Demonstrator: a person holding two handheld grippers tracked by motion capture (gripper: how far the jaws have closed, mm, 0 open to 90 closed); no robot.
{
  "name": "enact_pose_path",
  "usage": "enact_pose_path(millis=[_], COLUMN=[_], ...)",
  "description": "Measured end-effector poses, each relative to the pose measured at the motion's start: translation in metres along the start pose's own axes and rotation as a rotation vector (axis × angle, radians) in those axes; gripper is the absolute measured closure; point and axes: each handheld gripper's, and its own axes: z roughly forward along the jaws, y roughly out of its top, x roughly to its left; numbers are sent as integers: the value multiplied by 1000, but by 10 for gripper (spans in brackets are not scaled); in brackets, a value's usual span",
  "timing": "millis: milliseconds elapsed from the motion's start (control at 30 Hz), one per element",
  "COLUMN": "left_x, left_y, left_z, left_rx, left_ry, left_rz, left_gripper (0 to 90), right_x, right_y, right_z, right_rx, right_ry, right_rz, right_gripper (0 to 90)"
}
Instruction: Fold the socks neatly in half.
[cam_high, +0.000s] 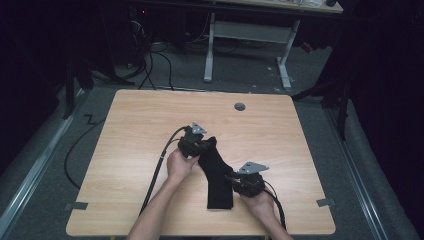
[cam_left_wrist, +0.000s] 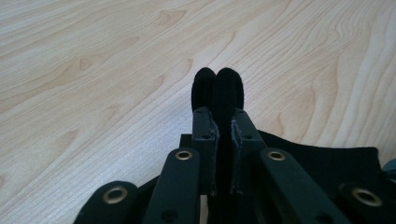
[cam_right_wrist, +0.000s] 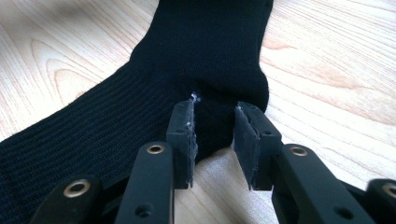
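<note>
A black sock (cam_high: 216, 175) lies flat on the wooden table (cam_high: 140, 130), a little right of the centre of the high view, running from its toe end near the middle of the frame down to its cuff near the lower edge of the tabletop. The left gripper (cam_high: 200, 146) sits at the upper end of the sock, held by the person's left hand (cam_high: 179, 165), and in the left gripper view its 2 jaws stand nearly together, pinching a fold of the black fabric (cam_left_wrist: 218, 91) that pokes up past the jaw tips in the centre of the frame; more of the sock spreads across the lower right of that view. The right gripper (cam_high: 233, 179) rests at the sock's right edge about halfway down, with the person's right hand (cam_high: 260, 202) behind it toward the bottom of the high view. In the right gripper view its jaws stand at a middling gap around the heel bulge of the sock (cam_right_wrist: 205, 70), the pads just beside the cloth; I cannot tell whether they press it. Cables trail from both grippers toward the lower edge. A small round grommet (cam_high: 240, 106) sits in the tabletop near the upper edge, well apart from the sock.
</note>
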Motion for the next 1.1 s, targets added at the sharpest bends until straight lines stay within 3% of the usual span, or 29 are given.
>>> enact_pose_path(millis=[400,600,833,1033,1100], left_x=[-13,-25,-35,-33,-32], left_y=[-5,-17,-35,-46,-48], left_z=[-17,-19,-14,-1,0], left_rx=[-32,-11,11,59,45], left_ry=[-37,-56,-82,-70,-73], left_rz=[40,76,76,67,49], left_gripper=[827,823,816,802,774], right_x=[1,1,3,2,2], right_y=[0,0,0,2,3], right_z=[1,1,1,3,4], right_rx=[-6,-5,-7,-6,-4], right_ry=[-5,-9,-16,-6,-7], right_rz=[-3,-5,-7,3,6], right_gripper=[684,684,684,680,679])
